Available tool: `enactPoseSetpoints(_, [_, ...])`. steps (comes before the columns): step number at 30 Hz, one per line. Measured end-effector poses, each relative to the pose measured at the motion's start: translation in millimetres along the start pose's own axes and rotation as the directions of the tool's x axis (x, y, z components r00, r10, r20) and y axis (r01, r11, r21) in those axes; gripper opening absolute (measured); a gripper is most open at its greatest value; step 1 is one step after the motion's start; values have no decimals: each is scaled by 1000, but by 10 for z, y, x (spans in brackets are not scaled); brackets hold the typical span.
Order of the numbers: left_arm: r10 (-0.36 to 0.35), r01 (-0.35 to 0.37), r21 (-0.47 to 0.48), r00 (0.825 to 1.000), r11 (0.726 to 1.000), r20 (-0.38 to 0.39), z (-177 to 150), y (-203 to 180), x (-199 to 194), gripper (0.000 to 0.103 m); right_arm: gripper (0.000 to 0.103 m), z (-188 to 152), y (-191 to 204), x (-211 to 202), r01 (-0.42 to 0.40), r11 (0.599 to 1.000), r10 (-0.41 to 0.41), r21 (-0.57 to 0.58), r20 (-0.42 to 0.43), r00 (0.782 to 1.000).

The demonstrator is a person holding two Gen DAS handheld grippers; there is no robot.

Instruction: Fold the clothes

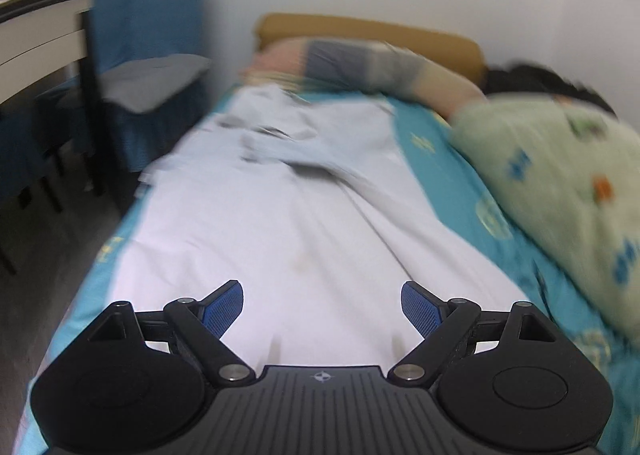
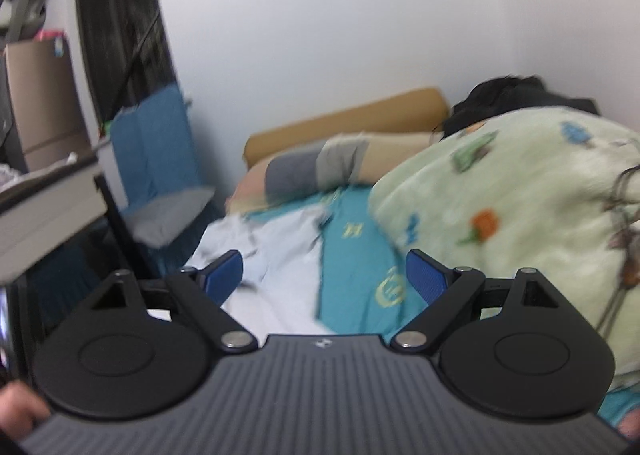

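Observation:
A white garment [image 1: 296, 215] lies spread along a bed with a teal sheet [image 1: 448, 167], rumpled at its far end. My left gripper [image 1: 322, 307] is open and empty, just above the garment's near part. In the right wrist view the same white garment [image 2: 276, 255] lies left of bare teal sheet [image 2: 356, 275]. My right gripper [image 2: 324, 279] is open and empty, held above the bed over the garment's right edge. Both views are blurred.
A pale green patterned blanket [image 1: 560, 183] [image 2: 500, 215] is heaped on the bed's right side. A striped pillow [image 1: 360, 63] and tan headboard cushion [image 1: 372, 31] lie at the far end by the wall. A blue-covered chair [image 1: 148, 55] stands left of the bed.

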State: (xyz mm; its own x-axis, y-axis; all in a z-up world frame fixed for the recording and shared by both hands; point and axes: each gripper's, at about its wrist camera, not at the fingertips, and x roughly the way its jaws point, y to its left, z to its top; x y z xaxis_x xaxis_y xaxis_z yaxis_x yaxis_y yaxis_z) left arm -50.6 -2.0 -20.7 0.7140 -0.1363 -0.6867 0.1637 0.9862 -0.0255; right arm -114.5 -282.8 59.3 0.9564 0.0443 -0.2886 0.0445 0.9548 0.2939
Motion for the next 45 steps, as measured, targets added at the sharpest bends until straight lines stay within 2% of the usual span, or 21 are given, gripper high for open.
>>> enactPoseSetpoints(6, [-71, 87, 176, 993, 980, -94, -358, -920, 95, 88, 90, 0, -544, -114, 24, 986, -28, 163, 28, 999])
enactPoseSetpoints(11, [-197, 233, 267, 968, 935, -157, -618, -1684, 213, 85, 90, -40, -844, -129, 54, 966, -61, 252, 20, 998])
enactPoseSetpoints(14, [-189, 223, 318, 973, 922, -132, -714, -1875, 310, 77, 90, -69, -992, -162, 51, 954, -62, 295, 27, 998])
enactPoseSetpoints(17, [-184, 210, 367, 977, 906, -107, -809, -2066, 406, 76, 90, -124, -1118, -149, 57, 944, -70, 325, 26, 997])
enactPoseSetpoints(20, [-179, 196, 415, 981, 888, -81, -904, -2257, 502, 70, 90, -219, -1213, -14, 88, 935, -87, 345, -20, 996])
enactPoseSetpoints(22, [-176, 186, 447, 982, 875, -64, -967, -2384, 566, 61, 90, -263, -1253, 62, 95, 928, -87, 360, -38, 995])
enactPoseSetpoints(24, [-174, 175, 478, 984, 861, -46, -1031, -2511, 631, 44, 90, -286, -1243, 101, 109, 930, -100, 350, -44, 994])
enactPoseSetpoints(25, [-177, 172, 486, 984, 857, -38, -1050, -2542, 659, 39, 90, -294, -1227, 113, 115, 933, -106, 342, -46, 993])
enactPoseSetpoints(26, [-183, 175, 483, 983, 858, -30, -1048, -2520, 672, 27, 90, -300, -1214, 128, 119, 935, -108, 335, -50, 993])
enactPoseSetpoints(27, [-190, 179, 479, 981, 859, -25, -1041, -2494, 672, 19, 90, -308, -1205, 143, 122, 937, -110, 328, -56, 992])
enactPoseSetpoints(30, [-209, 196, 449, 978, 872, -21, -907, -2355, 586, 11, 90, -316, -1190, 124, 138, 945, -132, 295, -40, 990])
enactPoseSetpoints(33, [-215, 203, 412, 976, 888, -18, -663, -2146, 420, 10, 90, -281, -1210, 32, 195, 944, -206, 266, 14, 978])
enactPoseSetpoints(35, [-221, 216, 351, 975, 911, -26, -416, -1883, 193, 10, 90, -259, -1230, -26, 205, 938, -228, 280, 51, 972])
enactPoseSetpoints(39, [-237, 240, 208, 971, 948, -43, -97, -1188, -474, 9, 90, -222, -1116, -40, 221, 944, -239, 246, 44, 970])
enactPoseSetpoints(41, [-238, 244, 107, 969, 964, -67, -86, -780, -768, 8, 90, -200, -992, -51, 202, 957, -215, 208, 45, 975])
enactPoseSetpoints(43, [-228, 229, -4, 965, 973, -131, -170, -412, -943, 8, 90, -189, -847, -51, 170, 972, -179, 164, 40, 983])
enactPoseSetpoints(45, [-195, 181, -82, 956, 980, -219, -322, -132, -972, 6, 90, -190, -707, -28, 137, 982, -141, 128, 20, 990])
